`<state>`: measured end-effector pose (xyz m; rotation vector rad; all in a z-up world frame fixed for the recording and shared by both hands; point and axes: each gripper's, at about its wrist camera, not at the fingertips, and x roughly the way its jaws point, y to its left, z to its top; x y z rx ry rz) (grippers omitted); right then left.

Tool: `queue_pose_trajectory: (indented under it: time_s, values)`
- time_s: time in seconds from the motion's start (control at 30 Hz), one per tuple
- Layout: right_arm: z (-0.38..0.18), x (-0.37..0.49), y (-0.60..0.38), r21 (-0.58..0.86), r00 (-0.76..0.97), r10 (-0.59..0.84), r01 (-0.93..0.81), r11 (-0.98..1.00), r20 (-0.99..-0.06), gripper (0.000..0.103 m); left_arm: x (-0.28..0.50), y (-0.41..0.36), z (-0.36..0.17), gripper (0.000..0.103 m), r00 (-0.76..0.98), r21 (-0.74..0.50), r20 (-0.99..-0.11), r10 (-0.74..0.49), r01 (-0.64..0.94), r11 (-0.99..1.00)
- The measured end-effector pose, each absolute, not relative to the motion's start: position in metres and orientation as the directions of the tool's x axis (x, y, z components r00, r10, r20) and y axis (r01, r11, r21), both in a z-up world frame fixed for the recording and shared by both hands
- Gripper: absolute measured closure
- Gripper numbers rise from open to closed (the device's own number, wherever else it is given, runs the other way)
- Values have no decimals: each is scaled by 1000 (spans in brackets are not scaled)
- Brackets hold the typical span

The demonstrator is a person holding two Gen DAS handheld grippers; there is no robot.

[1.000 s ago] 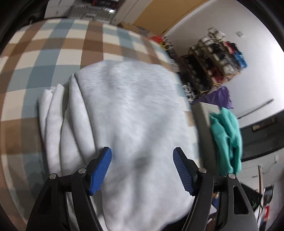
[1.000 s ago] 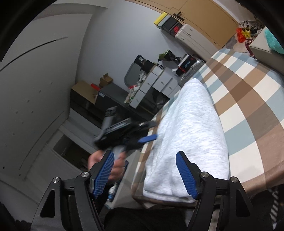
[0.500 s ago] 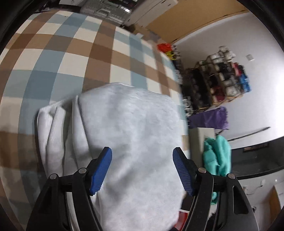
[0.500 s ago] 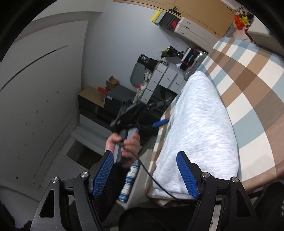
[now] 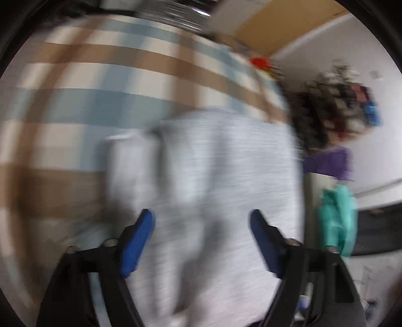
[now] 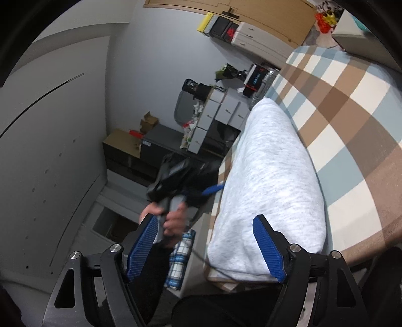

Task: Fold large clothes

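I am holding both my left gripper [image 5: 202,222] and right gripper [image 6: 207,227] wide apart and empty above the folded grey garment [image 6: 270,181] lying at the checked bed's [image 6: 351,118] near edge, where a careless nudge risks tipping it off.

Both wrist views overlook the folded garment [image 5: 213,188] from opposite sides.

You face a pale grey wall [image 6: 75,105] with wooden cabinet doors [image 6: 251,10] high along it. Below stand grey drawer boxes [image 6: 221,110] and a dark low cabinet [image 6: 140,153]. The checked bedcover [image 6: 351,105] fills your right; a blurred cluttered shelf [image 5: 334,105] stands opposite.
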<state>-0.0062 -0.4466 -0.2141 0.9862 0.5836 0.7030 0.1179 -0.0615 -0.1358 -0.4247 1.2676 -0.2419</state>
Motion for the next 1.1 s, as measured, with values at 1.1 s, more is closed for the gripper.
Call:
queue_pose_trajectory:
  time_s: [1.1]
  values:
    - [-264,157,-420,753,219,765,-155,640,-605,8,118,-55,-252,4,-64,-753,-647,-760,-106,650]
